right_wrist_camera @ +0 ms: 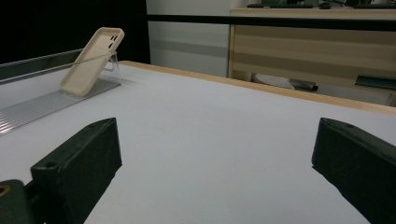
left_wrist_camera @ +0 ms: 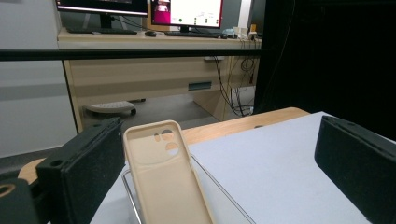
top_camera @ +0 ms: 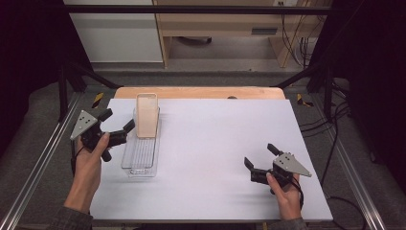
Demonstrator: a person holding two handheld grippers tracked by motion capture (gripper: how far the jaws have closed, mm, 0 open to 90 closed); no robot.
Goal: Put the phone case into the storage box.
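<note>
A beige phone case leans tilted against the far end of a clear plastic tray on the white mat. My left gripper stands open just left of the tray, its jaws spread wide with the case between them in the left gripper view, not touching it. My right gripper is open near the front right of the mat, far from the tray, nothing between its jaws.
The white mat lies on a wooden table inside a metal frame. Beyond the far edge stand a desk and cables on the floor.
</note>
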